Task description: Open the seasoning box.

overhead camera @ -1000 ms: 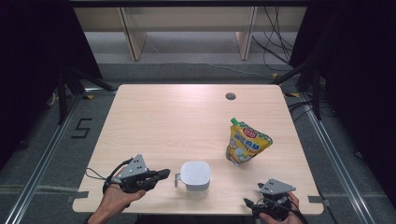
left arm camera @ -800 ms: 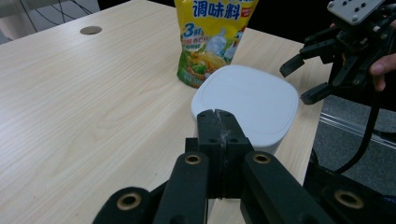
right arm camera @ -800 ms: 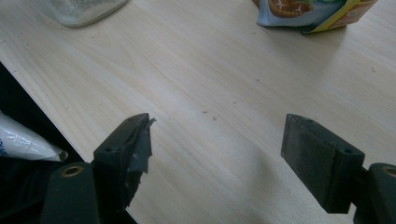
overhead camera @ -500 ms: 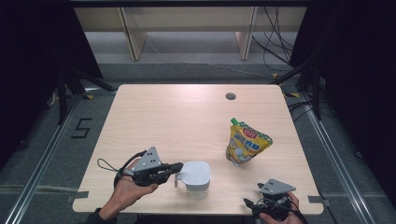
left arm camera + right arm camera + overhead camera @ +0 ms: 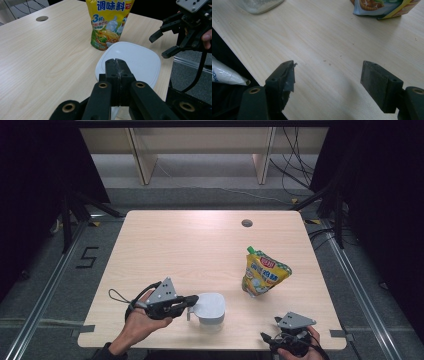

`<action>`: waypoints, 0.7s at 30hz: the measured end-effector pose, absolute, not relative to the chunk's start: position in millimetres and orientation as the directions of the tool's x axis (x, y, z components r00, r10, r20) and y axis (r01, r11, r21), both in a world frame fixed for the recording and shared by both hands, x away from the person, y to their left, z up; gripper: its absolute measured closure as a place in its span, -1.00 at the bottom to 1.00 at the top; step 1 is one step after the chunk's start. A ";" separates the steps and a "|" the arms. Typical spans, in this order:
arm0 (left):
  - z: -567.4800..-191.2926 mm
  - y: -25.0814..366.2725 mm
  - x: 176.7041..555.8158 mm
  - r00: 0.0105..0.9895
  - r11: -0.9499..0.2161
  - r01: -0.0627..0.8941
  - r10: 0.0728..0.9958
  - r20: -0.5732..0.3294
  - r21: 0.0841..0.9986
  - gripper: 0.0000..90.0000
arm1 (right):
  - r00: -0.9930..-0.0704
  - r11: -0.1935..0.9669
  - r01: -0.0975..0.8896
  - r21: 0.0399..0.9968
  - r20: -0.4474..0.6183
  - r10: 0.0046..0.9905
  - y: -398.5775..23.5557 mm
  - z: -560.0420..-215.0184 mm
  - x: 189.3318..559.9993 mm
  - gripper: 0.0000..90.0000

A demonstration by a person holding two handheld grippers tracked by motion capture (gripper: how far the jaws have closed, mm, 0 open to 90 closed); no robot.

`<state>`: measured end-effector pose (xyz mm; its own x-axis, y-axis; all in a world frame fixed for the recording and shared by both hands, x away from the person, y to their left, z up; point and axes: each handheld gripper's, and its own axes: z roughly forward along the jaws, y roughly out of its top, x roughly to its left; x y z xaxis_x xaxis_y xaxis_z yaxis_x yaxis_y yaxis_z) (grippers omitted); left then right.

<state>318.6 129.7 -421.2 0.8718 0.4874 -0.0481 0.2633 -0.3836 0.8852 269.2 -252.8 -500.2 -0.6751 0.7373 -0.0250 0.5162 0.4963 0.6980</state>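
High view: a light wooden table (image 5: 200,245) with a round cable hole (image 5: 246,223) near its far edge; a white lidded container (image 5: 209,308) stands close to the near edge, left of centre; a yellow seasoning pouch (image 5: 263,276) stands upright to the right of it and farther back, well apart from it; a strip of grey tape (image 5: 84,330) lies at the near left corner; pale shelving (image 5: 200,150) stands beyond the table.

Left gripper (image 5: 192,300): held in the left hand (image 5: 142,320), lying roughly level and pointing right; its jaws are pressed together with nothing between them; the tips sit at the left edge of the container lid, whether touching it cannot be told. Left gripper view: the closed jaws rise in front of the lid (image 5: 140,60), hiding its near part; the pouch (image 5: 110,22) stands just behind the container; the other gripper (image 5: 167,42) hangs at the right past the container, its jaws spread.

Right gripper (image 5: 272,340): at the near right edge of the table, well apart from container and pouch; its jaws stand wide and have just been narrowing slightly, with only bare tabletop (image 5: 332,50) between them. Right gripper view: the base of the container (image 5: 259,6) at top left, the foot of the pouch (image 5: 382,8) at top right; a crumpled white bag (image 5: 225,73) lies below the table edge at left.
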 end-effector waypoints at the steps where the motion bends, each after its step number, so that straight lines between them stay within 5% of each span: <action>1: -421.5 129.9 318.6 0.869 -0.383 0.267 0.493 -0.050 0.884 0.97 | -0.675 0.498 0.514 0.699 -0.029 0.738 -253.0 -500.3 269.3 -0.36; 21: -431.4 134.0 315.1 0.864 -0.375 0.260 0.501 -0.041 0.890 0.97 | -0.671 0.442 0.510 0.738 0.020 0.741 -252.8 -495.6 267.7 -0.16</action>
